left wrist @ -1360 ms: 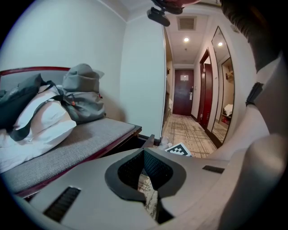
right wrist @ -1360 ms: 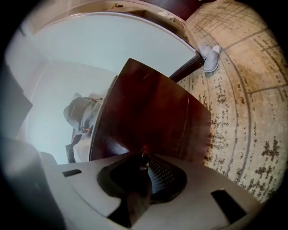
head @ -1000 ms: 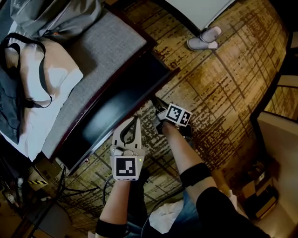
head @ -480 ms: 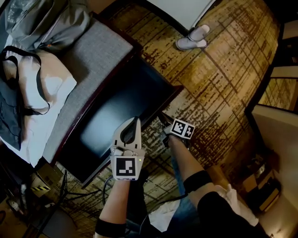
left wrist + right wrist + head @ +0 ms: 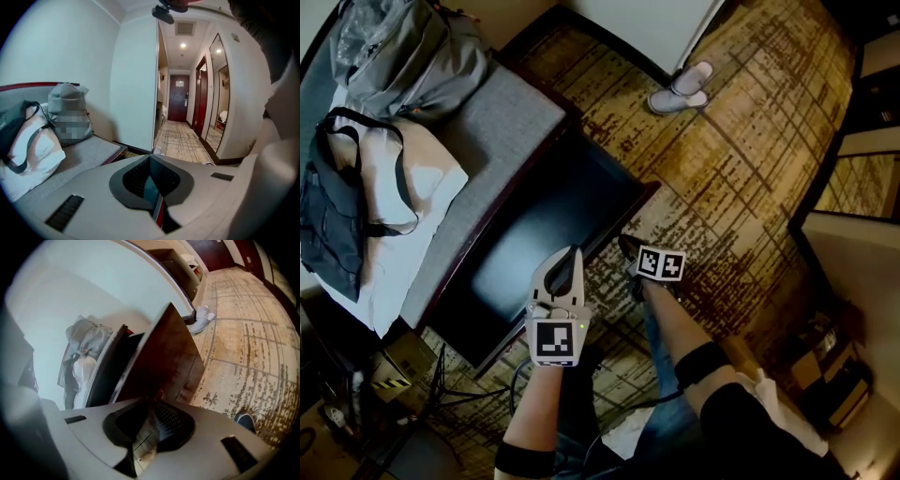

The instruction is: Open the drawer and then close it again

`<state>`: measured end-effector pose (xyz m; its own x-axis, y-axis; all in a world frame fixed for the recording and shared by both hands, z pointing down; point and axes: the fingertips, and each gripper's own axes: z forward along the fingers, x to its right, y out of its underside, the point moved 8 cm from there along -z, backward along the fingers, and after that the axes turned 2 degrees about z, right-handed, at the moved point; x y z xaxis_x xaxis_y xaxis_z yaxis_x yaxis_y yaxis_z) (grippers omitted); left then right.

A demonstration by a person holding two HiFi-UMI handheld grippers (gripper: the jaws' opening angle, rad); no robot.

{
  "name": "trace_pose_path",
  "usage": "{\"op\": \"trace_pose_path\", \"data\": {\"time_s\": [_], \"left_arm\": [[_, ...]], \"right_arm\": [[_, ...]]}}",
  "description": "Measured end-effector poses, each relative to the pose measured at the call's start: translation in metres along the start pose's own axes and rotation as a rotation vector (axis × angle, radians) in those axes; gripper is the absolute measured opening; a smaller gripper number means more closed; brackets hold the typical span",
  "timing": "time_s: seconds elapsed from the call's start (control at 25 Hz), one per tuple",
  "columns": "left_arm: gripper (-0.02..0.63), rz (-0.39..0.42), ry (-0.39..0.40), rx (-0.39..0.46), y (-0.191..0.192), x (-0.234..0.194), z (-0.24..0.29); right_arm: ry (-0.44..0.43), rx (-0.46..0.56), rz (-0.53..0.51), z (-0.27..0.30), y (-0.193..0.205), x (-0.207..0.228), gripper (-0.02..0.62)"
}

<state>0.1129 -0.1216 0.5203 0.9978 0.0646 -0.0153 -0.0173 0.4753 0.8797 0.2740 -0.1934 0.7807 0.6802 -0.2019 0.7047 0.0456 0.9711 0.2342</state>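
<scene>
Drawer [image 5: 539, 230]: pulled out from under the bench [image 5: 492, 117] at its front edge, dark inside, contents not discernible. Left gripper [image 5: 574, 253] above the drawer's front rim, jaws pressed together on nothing. Right gripper [image 5: 626, 246] just beside the front panel, jaws lately closing, now narrowly apart with nothing between. Backpack [image 5: 412, 52] and tote bag [image 5: 389, 187] piled on the bench.

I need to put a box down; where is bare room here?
The grey bench top is bare between the white bag and the open drawer. The carpet is free from the drawer to the slippers. The bench's left end is crowded: grey backpack, dark bag.
</scene>
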Motion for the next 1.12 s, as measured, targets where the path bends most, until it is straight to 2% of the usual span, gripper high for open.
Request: {"op": "trace_pose_path", "data": {"time_s": [0.12,0.28,0.36,0.56,0.72,0.96,1.12], "left_arm": [[0.000,0.025,0.005,-0.021,-0.029,0.008,-0.027],[0.000,-0.039,-0.035,-0.012,-0.085,0.010,-0.074],[0.000,-0.036,-0.042,-0.002,-0.107,0.011,-0.099],[0.000,-0.064,-0.081,0.029,-0.150,0.004,-0.140],[0.000,-0.060,-0.099,0.069,-0.181,-0.001,-0.171],[0.000,-0.081,-0.165,0.135,-0.223,-0.009,-0.223],[0.000,-0.063,-0.218,0.158,-0.237,-0.019,-0.256]], "right_arm": [[0.001,0.004,-0.074,-0.050,-0.011,-0.030,0.012],[-0.020,0.045,-0.212,-0.117,-0.042,-0.093,0.000],[-0.045,0.085,-0.279,-0.148,-0.059,-0.131,0.000],[-0.052,0.224,-0.539,-0.214,-0.106,-0.229,0.000],[-0.060,0.308,-0.729,-0.279,-0.127,-0.297,0.000],[-0.108,0.351,-0.981,-0.353,-0.131,-0.371,0.000],[-0.156,0.371,-1.064,-0.376,-0.126,-0.414,0.000]]}}
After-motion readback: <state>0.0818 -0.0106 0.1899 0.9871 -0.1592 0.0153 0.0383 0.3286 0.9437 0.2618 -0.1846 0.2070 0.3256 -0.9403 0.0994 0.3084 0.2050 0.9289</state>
